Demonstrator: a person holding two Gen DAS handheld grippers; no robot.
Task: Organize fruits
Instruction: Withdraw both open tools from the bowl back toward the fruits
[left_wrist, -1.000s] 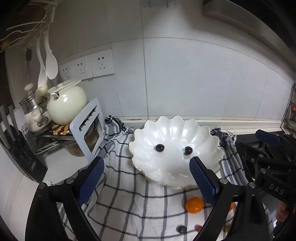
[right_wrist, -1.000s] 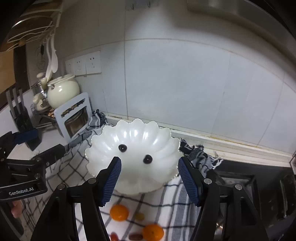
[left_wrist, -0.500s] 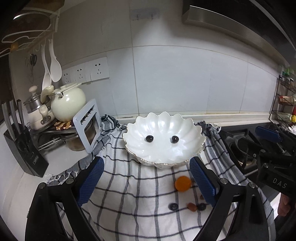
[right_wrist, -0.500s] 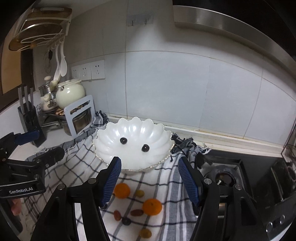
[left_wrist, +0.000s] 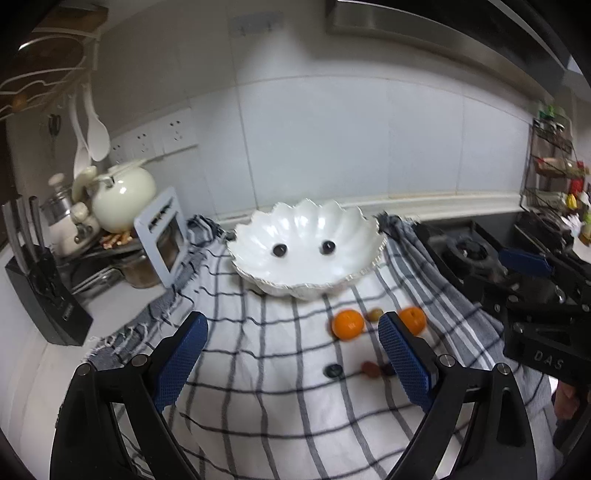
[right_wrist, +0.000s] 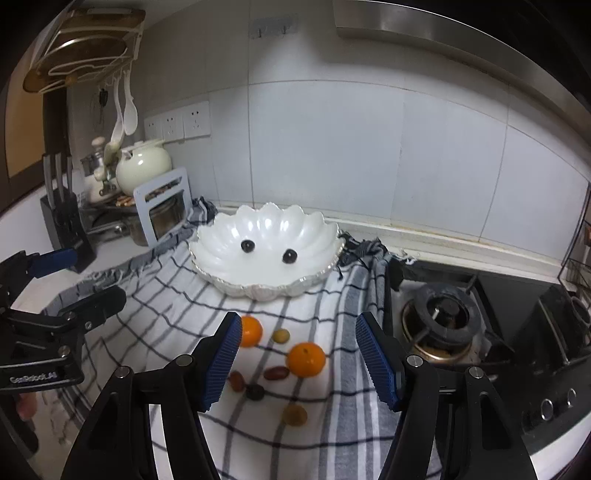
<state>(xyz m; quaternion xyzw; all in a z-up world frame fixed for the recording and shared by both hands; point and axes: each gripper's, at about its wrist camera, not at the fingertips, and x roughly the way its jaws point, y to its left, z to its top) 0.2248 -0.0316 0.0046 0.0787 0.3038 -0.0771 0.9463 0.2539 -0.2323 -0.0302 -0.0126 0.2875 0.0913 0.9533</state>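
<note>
**Fruit waiting below the bowl**

Two dark grapes (right_wrist: 247, 246) lie in the scalloped white bowl (right_wrist: 325, 232) at frame centre; two oranges (right_wrist: 306, 359) and small fruits lie on the checked cloth (right_wrist: 166, 295) below it. Both the right gripper (right_wrist: 297, 360) and left gripper (left_wrist: 291, 360) hover open and empty. Likely next: lower onto one fruit, close gently

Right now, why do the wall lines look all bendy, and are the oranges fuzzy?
Both wrist views use fisheye lenses, so the straight tile lines curve. In the left wrist view the oranges and checked cloth look slightly smeared; in the right wrist view the oranges are sharper, and the white bowl shows soft glare.
</note>
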